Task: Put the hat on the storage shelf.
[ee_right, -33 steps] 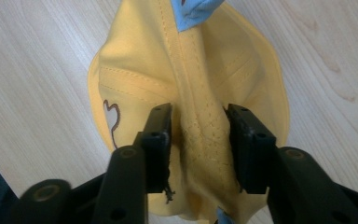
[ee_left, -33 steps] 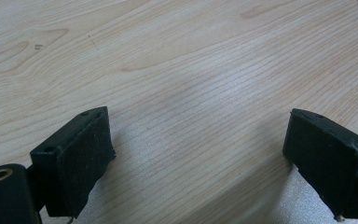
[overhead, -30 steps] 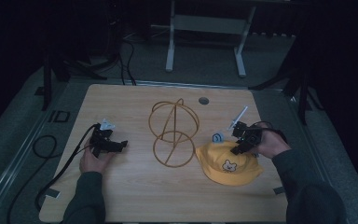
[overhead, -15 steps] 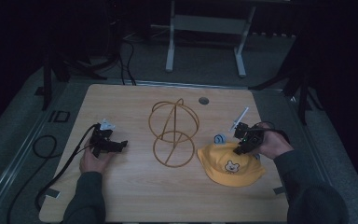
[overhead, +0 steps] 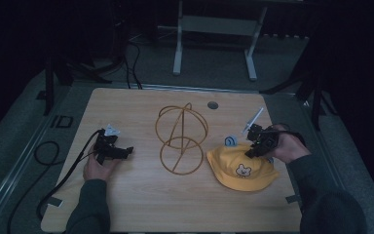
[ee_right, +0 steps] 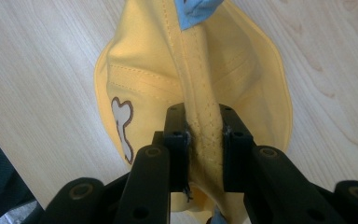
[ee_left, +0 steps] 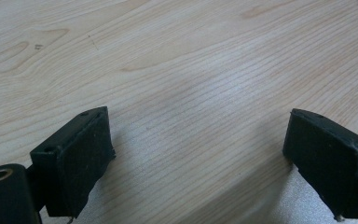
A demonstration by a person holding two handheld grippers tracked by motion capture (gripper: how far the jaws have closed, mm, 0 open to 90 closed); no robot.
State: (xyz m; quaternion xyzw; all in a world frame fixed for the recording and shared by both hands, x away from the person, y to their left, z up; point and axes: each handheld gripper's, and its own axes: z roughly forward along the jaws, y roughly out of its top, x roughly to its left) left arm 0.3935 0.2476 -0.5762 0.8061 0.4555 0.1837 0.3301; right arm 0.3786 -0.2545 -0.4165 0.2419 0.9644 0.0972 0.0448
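At table's 4 o'clock, R gripper (overhead: 251, 151) pinched a fold of yellow cloth cap (ee_right: 200, 88); L gripper (overhead: 124, 151), at 8 o'clock, had jaws spread over bare wooden table (ee_left: 177, 60).

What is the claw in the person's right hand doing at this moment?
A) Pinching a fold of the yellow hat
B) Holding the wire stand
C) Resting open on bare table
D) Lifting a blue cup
A: in the right gripper view, the right claw has its jaws shut on a stitched fold of the yellow hat.
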